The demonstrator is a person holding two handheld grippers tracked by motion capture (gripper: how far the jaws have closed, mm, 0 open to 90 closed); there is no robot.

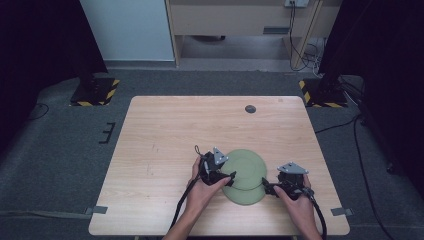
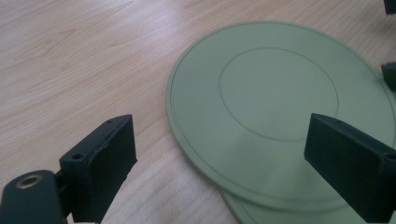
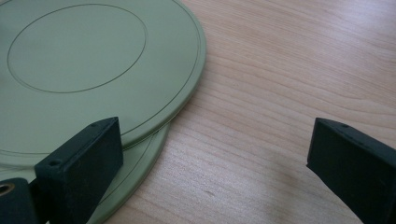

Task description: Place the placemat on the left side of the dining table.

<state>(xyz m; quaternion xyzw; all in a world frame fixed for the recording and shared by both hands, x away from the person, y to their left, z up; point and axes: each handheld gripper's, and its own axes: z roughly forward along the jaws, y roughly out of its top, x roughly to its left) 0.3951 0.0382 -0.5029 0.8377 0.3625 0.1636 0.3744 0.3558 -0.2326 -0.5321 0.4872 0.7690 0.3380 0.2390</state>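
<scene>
Two pale green round plates lie near the table's front edge, stacked off-centre. The upper plate (image 1: 244, 166) (image 2: 280, 102) (image 3: 79, 60) half covers the lower plate (image 1: 248, 196) (image 2: 261, 215) (image 3: 135, 182), which peeks out toward the person. My left gripper (image 1: 231, 178) (image 2: 223, 144) is open at the plates' left rim, its jaws straddling the upper plate's edge without touching it. My right gripper (image 1: 267, 188) (image 3: 215, 144) is open at the right rim, one jaw over the plates' edges and the other over bare wood. Nothing is held.
The light wooden table (image 1: 165, 145) carries a small dark round disc (image 1: 250, 108) near its far edge. Two stand bases with yellow-black tape (image 1: 95, 92) (image 1: 322, 95) sit on the grey floor behind the table. Cables trail from both grippers toward the person.
</scene>
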